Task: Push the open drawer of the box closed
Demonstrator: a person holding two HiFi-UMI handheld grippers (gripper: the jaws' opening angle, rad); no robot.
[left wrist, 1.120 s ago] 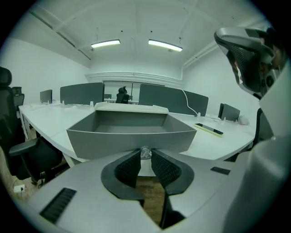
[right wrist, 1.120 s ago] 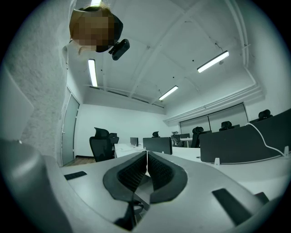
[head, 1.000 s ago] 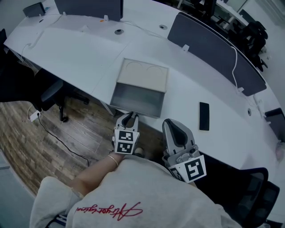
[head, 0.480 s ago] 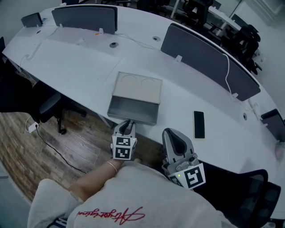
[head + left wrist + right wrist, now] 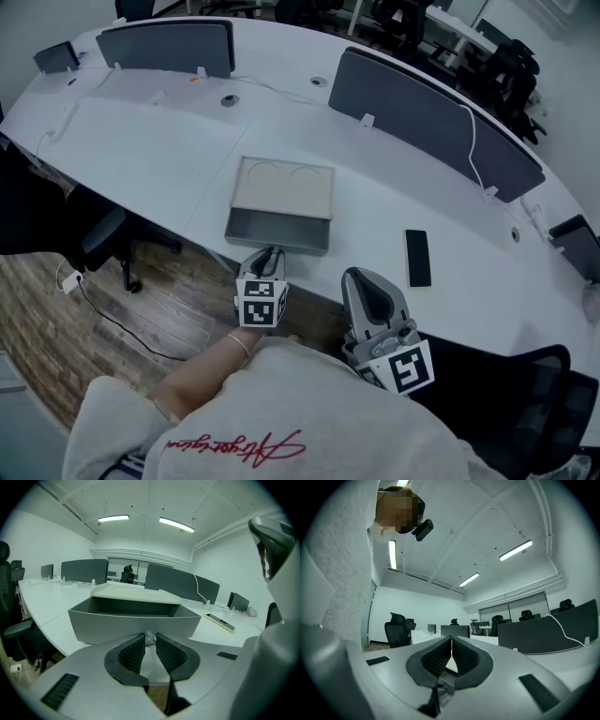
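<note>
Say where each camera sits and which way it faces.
Head view: on the person's head, looking steeply down at desk, box and open drawer; shows left gripper, right gripper, a forearm.
Left gripper view: on the left gripper, looking along its jaws at the drawer's front; right gripper's tip at right edge.
Right gripper view: on the right gripper, facing across the office; shows closed jaws, person's clothing.
Shared: head and left gripper views both show drawer and phone.

Grey left gripper point(image 5: 272, 253) bears a black-and-white marker cube point(image 5: 262, 302) (sweatshirt point(image 5: 281, 412) pale, red script point(image 5: 234, 448))
</note>
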